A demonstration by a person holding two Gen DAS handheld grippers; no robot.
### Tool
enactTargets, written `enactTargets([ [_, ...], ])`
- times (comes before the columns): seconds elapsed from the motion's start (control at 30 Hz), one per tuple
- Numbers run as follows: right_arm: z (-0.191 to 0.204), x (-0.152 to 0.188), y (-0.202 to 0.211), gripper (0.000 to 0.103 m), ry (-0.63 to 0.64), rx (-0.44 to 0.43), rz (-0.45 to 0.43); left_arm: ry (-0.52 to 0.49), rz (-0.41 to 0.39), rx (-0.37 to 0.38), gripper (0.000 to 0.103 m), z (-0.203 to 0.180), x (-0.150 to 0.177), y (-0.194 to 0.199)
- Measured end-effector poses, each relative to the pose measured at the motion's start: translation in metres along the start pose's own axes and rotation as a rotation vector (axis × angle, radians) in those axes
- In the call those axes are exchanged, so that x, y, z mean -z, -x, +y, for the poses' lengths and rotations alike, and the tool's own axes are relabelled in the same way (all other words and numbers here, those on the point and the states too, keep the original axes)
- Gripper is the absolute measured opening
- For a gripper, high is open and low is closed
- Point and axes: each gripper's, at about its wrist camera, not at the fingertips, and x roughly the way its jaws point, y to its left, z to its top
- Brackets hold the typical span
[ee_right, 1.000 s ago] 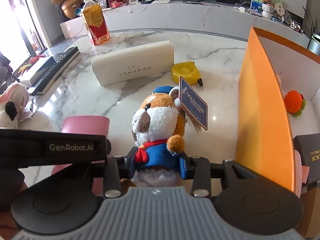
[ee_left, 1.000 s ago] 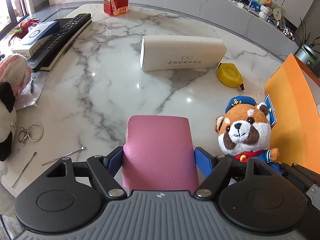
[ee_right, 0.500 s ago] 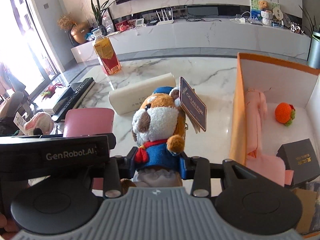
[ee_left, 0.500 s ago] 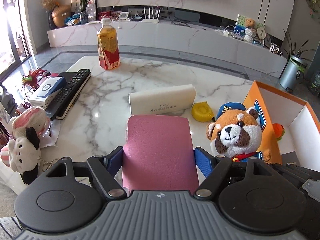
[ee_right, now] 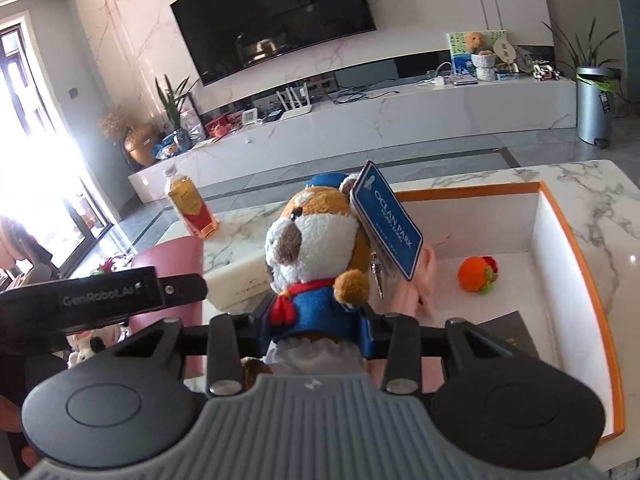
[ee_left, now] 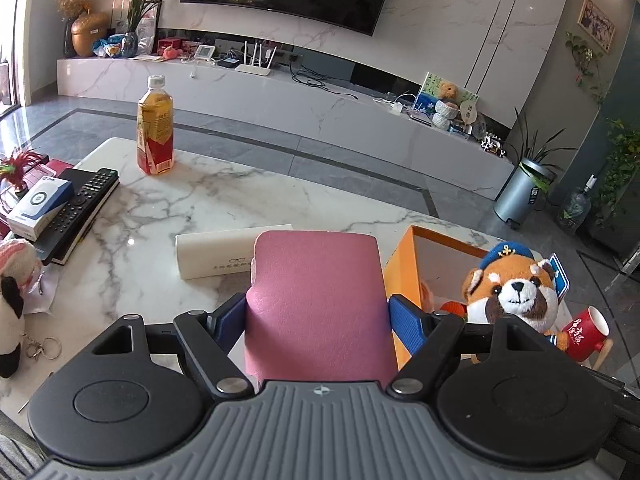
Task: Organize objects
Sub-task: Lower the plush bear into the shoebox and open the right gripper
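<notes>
The red panda plush (ee_right: 320, 240) in its blue sailor suit sat clamped at the waist by the right gripper (ee_right: 316, 320), head and Ocean Park tag (ee_right: 386, 226) sticking up clear of the blue pads, held aloft just at the near-left edge of the orange box (ee_right: 580, 248). That grip low on the body looked deliberate: it left the soft head free and kept the toy upright for a drop into the white-lined interior. Inside the box lay an orange knitted fruit (ee_right: 476, 276), a pink folded item (ee_right: 420, 284) and a dark flat box (ee_right: 508, 332), so open floor between them seemed the likely landing spot.

Over on the other side, the pink leather case (ee_left: 316, 304) stood between the fingers of the left gripper (ee_left: 316, 320), pads pressed on both its long edges, its top end rising well past the fingertips. It too was carried off the marble table (ee_left: 224, 200), just left of the box wall, probably queued for the same container.

From the left view the plush appeared at the right, over the box's near corner. Below and behind, a white glasses case (ee_left: 216, 256) lay on the table, with a tea bottle (ee_left: 155, 128) far back, a remote control (ee_left: 84, 204) and a small white-blue box (ee_left: 40, 204) at the left, a cow plush (ee_left: 12, 308) with key rings at the edge, and a red mug (ee_left: 584, 332) off to the right.
</notes>
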Motion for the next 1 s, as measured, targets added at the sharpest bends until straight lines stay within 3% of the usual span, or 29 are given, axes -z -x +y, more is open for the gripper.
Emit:
enactTargets([
  [0.27,-0.054,-0.015,-0.053,0.042,-0.059,0.164,0.114,0.004,0.060,0.040,0.089,0.012,0.009,-0.042],
  [0.4,-0.075,-0.016,-0.089,0.042,-0.050,0.213,0.213,0.022,0.064,-0.004,0.088,0.025,0.009,-0.054],
  [0.63,-0.092,-0.017,-0.138,0.043,-0.097,0.211,0.311,0.064,0.061,-0.019,0.089,0.037,0.006,-0.059],
  [0.77,-0.087,-0.011,-0.160,0.043,-0.057,0.186,0.374,0.021,0.043,-0.046,0.089,0.032,0.007,-0.062],
  [1.0,-0.096,-0.006,-0.173,0.043,-0.097,0.118,0.405,0.007,0.070,-0.056,0.089,0.031,0.010,-0.069],
])
